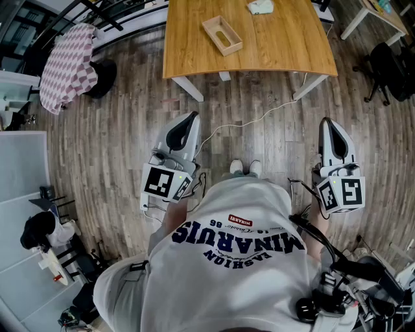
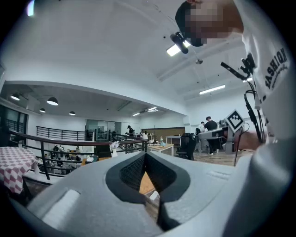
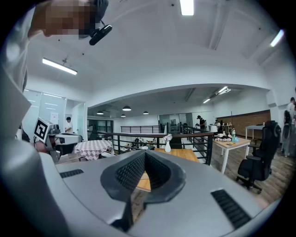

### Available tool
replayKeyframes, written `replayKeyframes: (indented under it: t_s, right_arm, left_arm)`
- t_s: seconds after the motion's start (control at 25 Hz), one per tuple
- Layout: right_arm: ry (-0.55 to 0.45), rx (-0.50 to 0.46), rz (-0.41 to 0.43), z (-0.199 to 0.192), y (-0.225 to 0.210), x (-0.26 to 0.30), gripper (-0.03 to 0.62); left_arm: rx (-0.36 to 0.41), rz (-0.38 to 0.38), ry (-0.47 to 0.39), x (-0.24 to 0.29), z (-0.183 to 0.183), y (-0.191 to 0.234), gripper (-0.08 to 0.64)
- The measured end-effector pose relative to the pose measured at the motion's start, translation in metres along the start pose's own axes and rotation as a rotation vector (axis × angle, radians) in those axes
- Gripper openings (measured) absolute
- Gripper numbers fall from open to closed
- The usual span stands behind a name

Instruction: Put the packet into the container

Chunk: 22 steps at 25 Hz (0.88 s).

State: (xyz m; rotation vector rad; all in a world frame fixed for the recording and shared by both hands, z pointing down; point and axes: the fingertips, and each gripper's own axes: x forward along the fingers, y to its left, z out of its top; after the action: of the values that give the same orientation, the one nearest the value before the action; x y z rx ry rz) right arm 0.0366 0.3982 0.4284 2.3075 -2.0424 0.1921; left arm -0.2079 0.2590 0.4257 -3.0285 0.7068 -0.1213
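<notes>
Our left tool (image 1: 192,118) hung empty, jaws together, well short of the counter (image 1: 285,52); the container (image 1: 222,35) sat there, the packet (image 1: 260,6) apart at the counter's far edge; our right tool (image 1: 327,123) was likewise closed and empty; reaching unopened, we judged, could shove the packet off; only the head view showed either item.

Grey-brown wood plank floor (image 1: 117,142), with a light wooden table on white legs (image 1: 279,45) and a pink-and-white checked tablecloth (image 1: 65,65) off to its left. Black metal railing (image 3: 185,135), black office chair (image 3: 259,162), white ceiling with long strip lights (image 3: 59,66).
</notes>
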Motion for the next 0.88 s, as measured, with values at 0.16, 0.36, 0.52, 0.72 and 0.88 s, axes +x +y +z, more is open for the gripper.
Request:
replayKeyframes:
  t_s: [0.16,0.36,0.52,0.72,0.88]
  right_arm:
    - [0.014,-0.005,0.003,-0.006,0.009,-0.004,0.005]
    - [0.034,-0.011,0.026,-0.008,0.015,-0.002,0.005]
    - [0.035,-0.011,0.037,-0.009,0.018,-0.001,0.005]
    - [0.027,-0.013,0.036,-0.008,0.034,-0.012,0.005]
    - [0.024,-0.025,0.036,-0.007,0.039,-0.006,0.006]
  left_arm:
    - [-0.020,0.011,-0.016,-0.017,0.004,-0.003,0.002]
    - [-0.027,0.028,-0.011,-0.025,0.002,-0.006,0.002]
    - [-0.033,0.032,-0.011,-0.029,0.001,-0.009,0.003]
    - [-0.024,0.023,-0.020,-0.048,0.004,-0.010,0.002]
    - [-0.027,0.023,-0.035,-0.047,0.004,-0.003,0.002]
